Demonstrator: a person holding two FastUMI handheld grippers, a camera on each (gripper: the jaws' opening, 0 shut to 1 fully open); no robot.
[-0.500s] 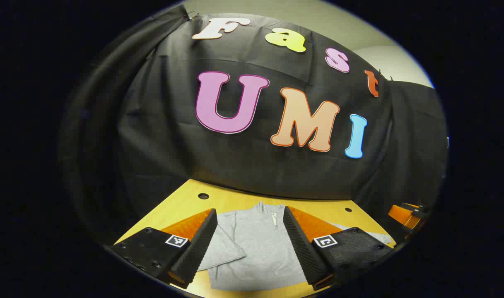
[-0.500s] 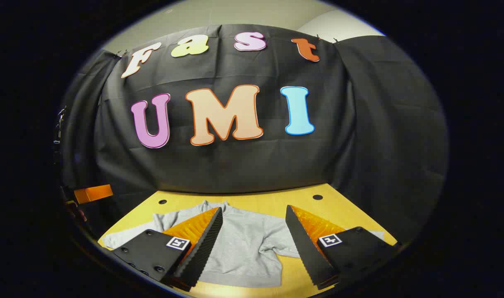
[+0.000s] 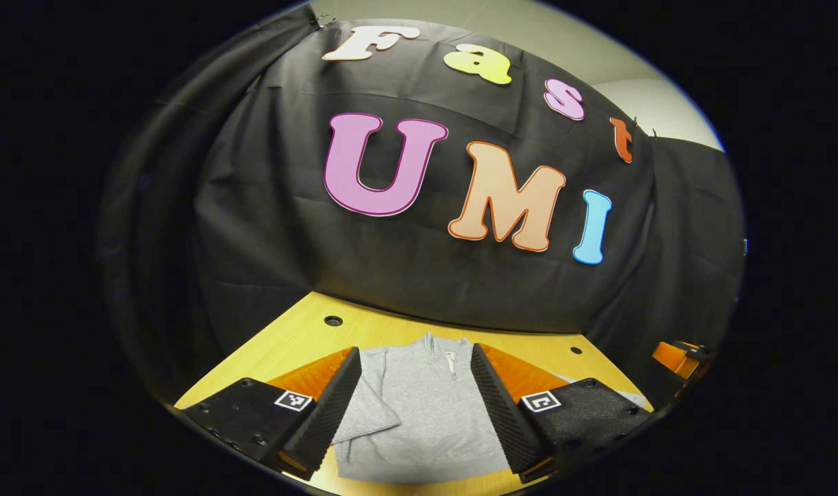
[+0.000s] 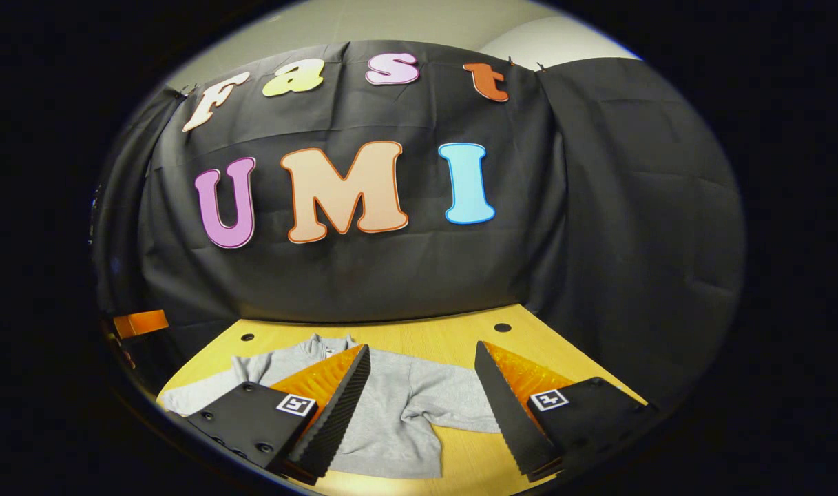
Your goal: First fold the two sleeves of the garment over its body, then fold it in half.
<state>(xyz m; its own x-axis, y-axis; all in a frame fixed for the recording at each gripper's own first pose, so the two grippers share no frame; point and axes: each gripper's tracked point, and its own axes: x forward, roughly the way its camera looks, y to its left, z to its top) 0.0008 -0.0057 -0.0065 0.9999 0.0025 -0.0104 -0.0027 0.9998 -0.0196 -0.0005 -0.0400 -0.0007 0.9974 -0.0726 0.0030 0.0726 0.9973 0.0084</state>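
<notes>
Lying flat on the yellow table (image 3: pixel 301 337): grey garment (image 3: pixel 419 406), collar toward the booth wall. Showing between the spread fingers of the left gripper (image 3: pixel 415 358), touching neither. Hovering with jaws apart: right gripper (image 4: pixel 422 355), framing the right sleeve (image 4: pixel 453 399), nothing clamped.

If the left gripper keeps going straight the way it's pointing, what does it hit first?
Probably the grey garment lying between the open left gripper fingers on the table; depth is uncertain.
</notes>
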